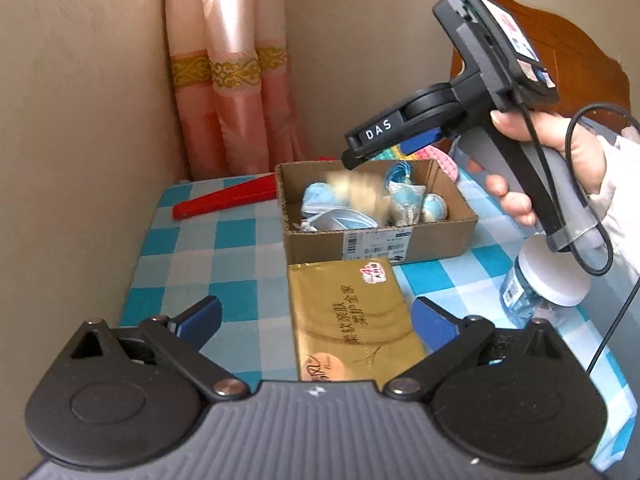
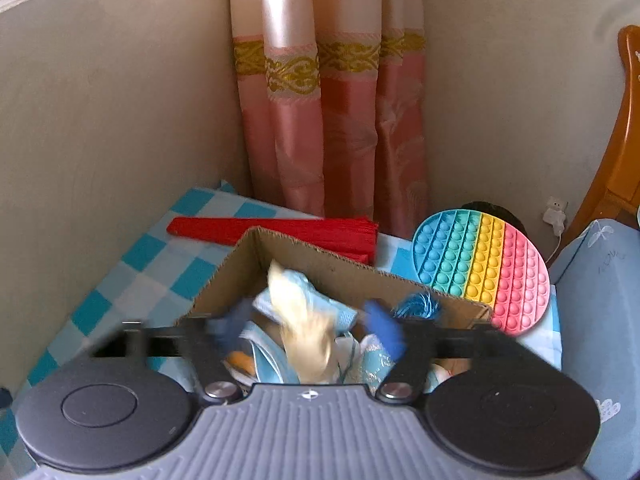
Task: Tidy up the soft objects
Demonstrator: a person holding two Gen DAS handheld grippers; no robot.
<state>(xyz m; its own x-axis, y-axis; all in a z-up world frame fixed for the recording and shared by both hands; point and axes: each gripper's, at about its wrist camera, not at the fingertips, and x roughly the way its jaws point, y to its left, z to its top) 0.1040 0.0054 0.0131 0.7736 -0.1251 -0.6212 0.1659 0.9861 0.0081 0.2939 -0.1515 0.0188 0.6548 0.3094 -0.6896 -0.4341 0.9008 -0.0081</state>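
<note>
Left gripper (image 1: 316, 320) sits nearest the lens in the left wrist view, jaws spread wide, nothing between the pads; a gold tissue pack (image 1: 352, 320) lies on the table under the gap, untouched. Just past the pack stands an open cardboard box (image 1: 380, 240) on a blue-checked tablecloth (image 1: 200, 248). Box holds blue face masks (image 1: 336, 216), a blue thread bundle (image 1: 400, 172) and small round blue-white items, too small to tell.

A pale cream soft object (image 1: 356, 196) is a motion smear above the box contents, touching neither gripper; shape unreadable. Right gripper (image 1: 384, 152), held by a hand (image 1: 548, 160), hangs over the far right of the box. Right wrist view shows its jaws apart, blue pads (image 2: 384, 328) blurred, the cream object (image 2: 304, 328) loose between them over the masks (image 2: 272, 360).

Red folded fan (image 1: 224, 200) lies behind the box on the left. Plastic jar with white lid (image 1: 548, 280) stands to the right, partly covered by the gripper handle and cable.

Only the right wrist view shows the rainbow pop-it disc (image 2: 480, 272) fully, propped behind the box; left view shows slivers of it behind the right gripper. Only the left view shows the tissue pack and jar. Pink curtain (image 2: 332, 120) hangs in the corner. Box front wall is hidden in the right wrist view by the gripper body.
</note>
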